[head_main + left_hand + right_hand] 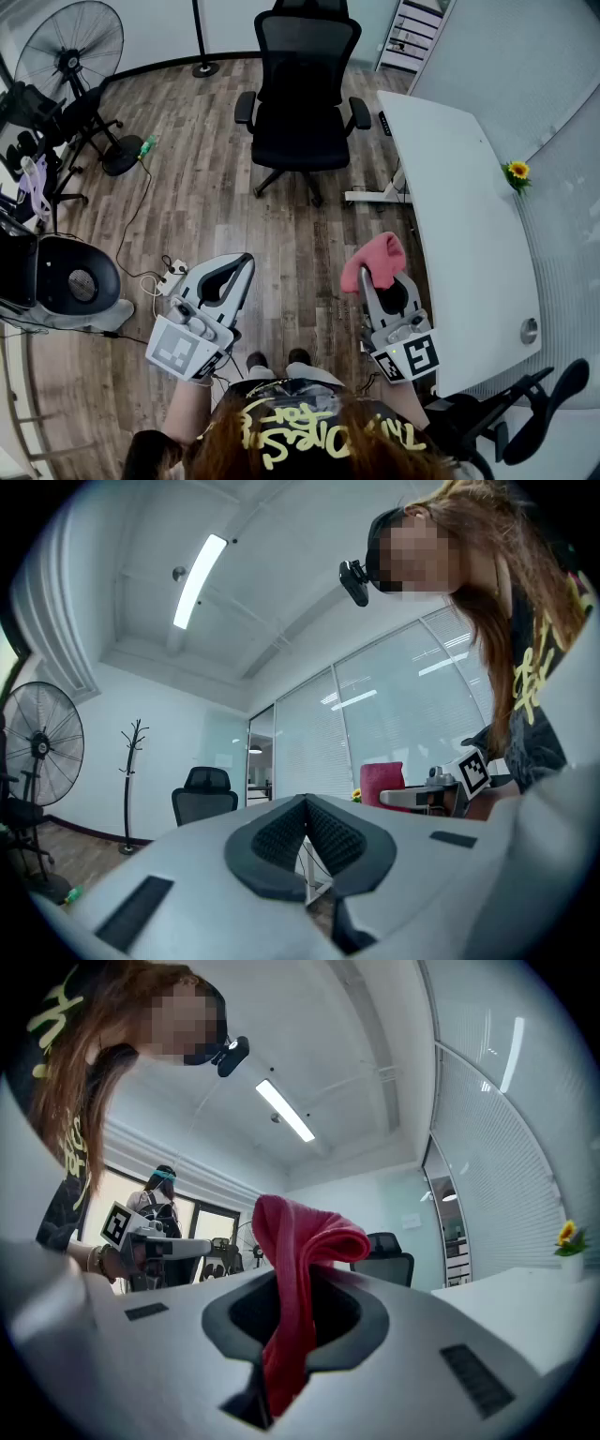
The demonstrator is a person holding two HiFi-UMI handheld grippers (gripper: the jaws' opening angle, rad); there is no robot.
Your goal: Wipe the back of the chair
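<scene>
The black office chair stands on the wood floor at the far side of the room, its seat turned towards the person and its mesh back on the side away from them. It sits just off the far corner of the white desk and well apart from both grippers. The pink cloth is bunched up in the right gripper, which is clamped on it; a fold stands up above the jaws and a tail hangs down between them. The left gripper is held level alongside, jaws pressed together at the tips with nothing in them. Neither tool touches the chair. On the desk's far edge there is a small yellow flower. Over to the left stands a big floor fan, and a cable runs across the boards to what looks like a power strip
</scene>
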